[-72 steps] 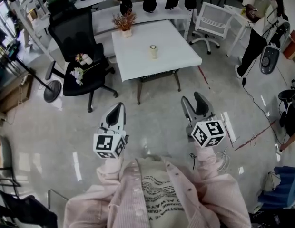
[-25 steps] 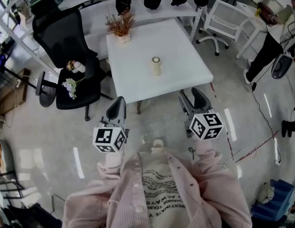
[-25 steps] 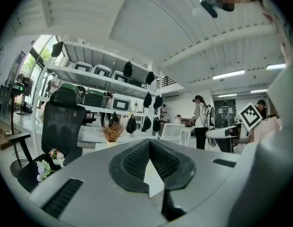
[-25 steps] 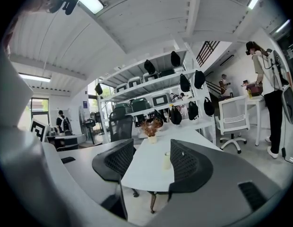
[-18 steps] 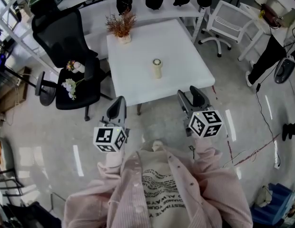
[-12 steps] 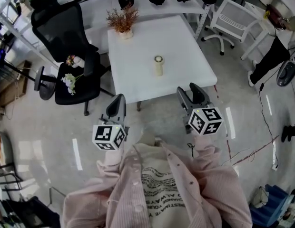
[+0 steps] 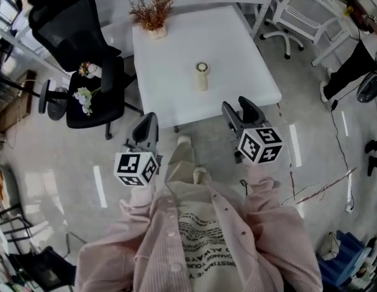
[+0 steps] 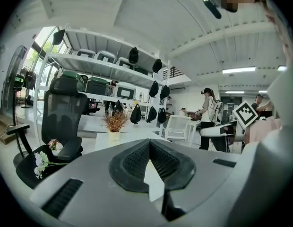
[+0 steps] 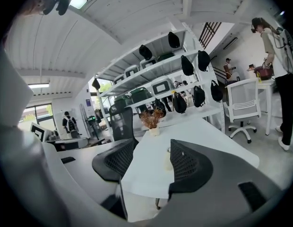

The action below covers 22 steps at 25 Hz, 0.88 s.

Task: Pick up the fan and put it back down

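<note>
fan: i think it is the small cream thing (image 7: 202, 76) standing up in the middle of the white tabletop (image 7: 176, 47). no claw touches it.
left claw: the left claw (image 7: 146, 125) hangs over the floor, near the tabletop's front edge. its jaws are pressed together, with nothing in them.
right claw: the right claw (image 7: 239, 109) is right at the tabletop's front edge. its jaws are wide apart and hold nothing.
done: nothing yet, as far as i can see. the fan is not lifted.
left to do: reach in, close on the fan, lift it, then set it back down.
head view only: it shows both claws at once. both are well apart from the fan. it also shows the black chair (image 7: 85, 47) with flowers (image 7: 84, 93) on its seat.
right gripper view only: the fan (image 9: 168, 161) shows far off in the gap between the jaws, with the dried plant (image 9: 151, 119) behind it.
left gripper view only: it shows the closed jaws up close and the plant, but no fan.
</note>
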Each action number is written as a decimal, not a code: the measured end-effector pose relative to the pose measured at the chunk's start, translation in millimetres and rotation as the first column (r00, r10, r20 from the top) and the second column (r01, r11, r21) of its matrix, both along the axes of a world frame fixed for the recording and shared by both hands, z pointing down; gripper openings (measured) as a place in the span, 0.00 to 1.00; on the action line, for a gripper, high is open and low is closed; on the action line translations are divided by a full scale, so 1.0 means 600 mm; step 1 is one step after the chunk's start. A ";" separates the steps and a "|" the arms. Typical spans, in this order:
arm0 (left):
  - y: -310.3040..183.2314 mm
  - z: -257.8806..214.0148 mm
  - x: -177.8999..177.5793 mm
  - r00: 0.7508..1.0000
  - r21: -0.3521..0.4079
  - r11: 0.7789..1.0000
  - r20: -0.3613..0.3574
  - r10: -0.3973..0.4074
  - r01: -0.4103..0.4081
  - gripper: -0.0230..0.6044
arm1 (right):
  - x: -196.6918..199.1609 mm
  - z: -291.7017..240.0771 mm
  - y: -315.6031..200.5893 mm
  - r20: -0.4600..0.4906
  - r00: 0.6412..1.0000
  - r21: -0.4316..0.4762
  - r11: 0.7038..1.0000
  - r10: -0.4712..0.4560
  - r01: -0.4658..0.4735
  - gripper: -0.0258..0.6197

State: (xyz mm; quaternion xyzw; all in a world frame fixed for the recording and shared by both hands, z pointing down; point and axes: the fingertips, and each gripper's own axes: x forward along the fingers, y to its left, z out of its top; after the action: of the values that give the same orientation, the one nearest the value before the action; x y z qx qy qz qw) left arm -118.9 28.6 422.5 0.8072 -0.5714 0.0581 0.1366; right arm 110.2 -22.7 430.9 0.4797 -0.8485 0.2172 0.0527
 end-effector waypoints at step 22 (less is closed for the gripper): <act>-0.246 0.199 0.007 0.991 -0.272 0.954 -0.066 0.116 -0.130 0.04 | -0.097 0.210 -0.205 -0.054 0.999 -0.295 0.955 0.003 -0.019 0.37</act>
State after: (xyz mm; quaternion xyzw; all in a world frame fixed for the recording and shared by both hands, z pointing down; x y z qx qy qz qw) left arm -114.5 -118.9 541.7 0.8155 -0.5027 0.1253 0.2577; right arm 52.1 -145.6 557.0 0.4766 -0.8021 0.3293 0.1449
